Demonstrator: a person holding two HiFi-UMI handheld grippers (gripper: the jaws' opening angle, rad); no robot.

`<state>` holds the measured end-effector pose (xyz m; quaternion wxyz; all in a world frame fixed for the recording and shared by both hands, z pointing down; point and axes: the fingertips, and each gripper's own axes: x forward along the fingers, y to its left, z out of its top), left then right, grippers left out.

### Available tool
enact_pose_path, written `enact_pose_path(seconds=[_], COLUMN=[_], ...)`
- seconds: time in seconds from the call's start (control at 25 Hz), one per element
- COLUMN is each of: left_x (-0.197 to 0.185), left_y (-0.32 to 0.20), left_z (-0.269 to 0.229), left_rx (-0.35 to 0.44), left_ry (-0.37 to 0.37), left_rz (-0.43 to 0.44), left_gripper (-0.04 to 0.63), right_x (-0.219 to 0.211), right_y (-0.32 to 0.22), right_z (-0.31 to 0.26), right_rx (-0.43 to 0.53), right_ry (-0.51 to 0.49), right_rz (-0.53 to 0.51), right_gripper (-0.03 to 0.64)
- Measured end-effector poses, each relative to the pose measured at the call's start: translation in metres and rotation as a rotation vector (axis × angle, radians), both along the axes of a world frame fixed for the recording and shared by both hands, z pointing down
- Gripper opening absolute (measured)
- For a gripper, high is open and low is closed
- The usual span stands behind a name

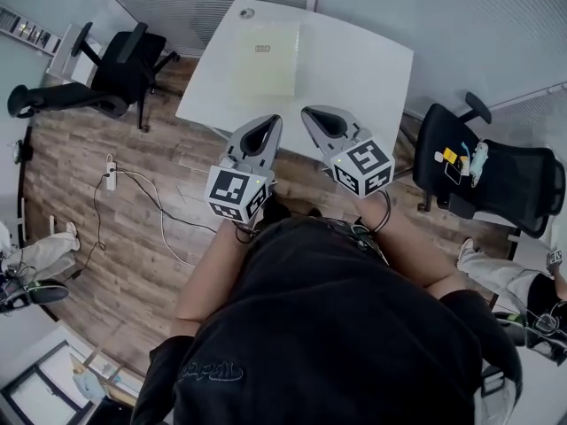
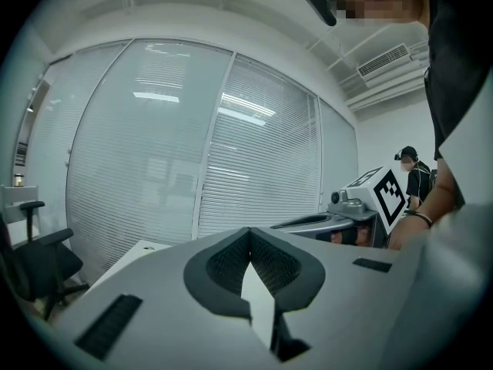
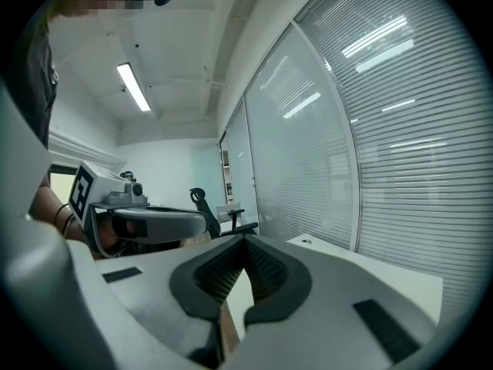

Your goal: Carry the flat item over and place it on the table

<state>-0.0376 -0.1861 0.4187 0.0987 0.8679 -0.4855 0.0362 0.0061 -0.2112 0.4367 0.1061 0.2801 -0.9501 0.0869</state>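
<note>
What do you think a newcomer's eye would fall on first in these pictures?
The two grippers side by side at the middle of the head view: the left gripper and the right gripper, each with jaws together and nothing held. Just beyond them stands a white table with a pale flat item lying on it, and a black office chair to its left.

Cool, even, bright light fills all three views. In the right gripper view a ceiling strip light [image 3: 135, 87] glows white, and similar tubes mirror as pale streaks across the glass wall [image 3: 370, 91]. From the head view the white bench [image 1: 354, 60] is close to washed out, and it throws only a soft shadow on the wooden floor [image 1: 133, 202]. Both gripper views are strongly fisheyed: upright frames bow, the corners fall to black, and the nearest foreground is soft.
</note>
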Motion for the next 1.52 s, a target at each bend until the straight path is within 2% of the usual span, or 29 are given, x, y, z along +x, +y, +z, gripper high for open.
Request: enact_pose_path(seconds=[0.2, 0.36, 0.72, 1.12, 1.52], left_x=[0.027, 0.042, 0.071, 0.057, 0.028], left_y=[0.028, 0.049, 0.1, 0.133, 0.182], left_z=[-0.003, -0.006, 0.002, 0.004, -0.006], left_rx=[0.017, 0.021, -0.021, -0.035, -0.023], left_ry=[-0.041, -0.025, -0.008, -0.004, -0.001], left_rz=[-0.019, -0.046, -0.076, -0.07, -0.01], left_gripper=[0.014, 0.014, 0.014, 0.014, 0.014], right_x=[0.028, 0.045, 0.071, 0.061, 0.033], right_y=[0.026, 0.044, 0.087, 0.115, 0.16], right_z=[-0.003, -0.006, -0.004, -0.001, -0.013], right_rx=[0.016, 0.031, -0.009, -0.01, 0.008], right_ry=[-0.004, -0.007, -0.044, -0.02, -0.005], right_rz=[-0.023, -0.047, -0.078, -0.072, -0.027], right_gripper=[0.021, 0.021, 0.021, 0.021, 0.021])
